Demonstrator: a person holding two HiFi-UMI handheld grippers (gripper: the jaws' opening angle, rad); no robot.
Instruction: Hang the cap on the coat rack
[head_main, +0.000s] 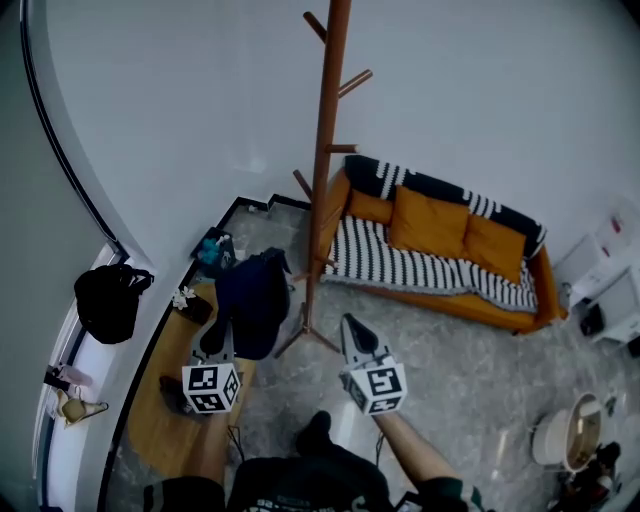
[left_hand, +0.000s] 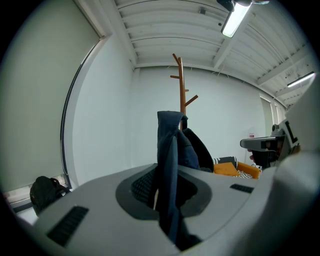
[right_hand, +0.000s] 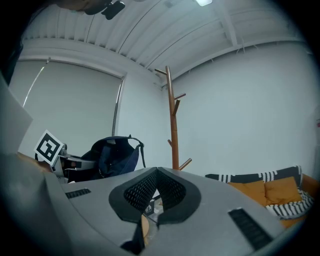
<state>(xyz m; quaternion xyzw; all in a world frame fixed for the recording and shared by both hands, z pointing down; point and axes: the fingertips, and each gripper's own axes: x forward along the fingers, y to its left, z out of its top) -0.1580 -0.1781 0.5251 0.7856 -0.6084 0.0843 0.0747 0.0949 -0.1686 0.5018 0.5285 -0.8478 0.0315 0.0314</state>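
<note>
The brown wooden coat rack (head_main: 325, 150) stands on the floor ahead, its bare pegs pointing up; it also shows as the rack (left_hand: 181, 85) and the rack (right_hand: 172, 120). A dark navy cap (head_main: 252, 300) hangs from my left gripper (head_main: 222, 332), which is shut on the fabric. In the left gripper view the cap (left_hand: 170, 160) rises between the jaws of the left gripper (left_hand: 165, 182) and hides the rack's lower pole. My right gripper (head_main: 351, 324) is to the right of the cap, shut and empty; its tips (right_hand: 156, 172) meet. The cap (right_hand: 112, 155) is left of the pole there.
An orange sofa (head_main: 440, 250) with a striped blanket stands behind the rack against the wall. A low wooden table (head_main: 165, 425) with small items lies at the left. A black bag (head_main: 108, 300) sits on the window ledge. A white bucket (head_main: 565, 435) and white cabinet (head_main: 610, 270) stand at the right.
</note>
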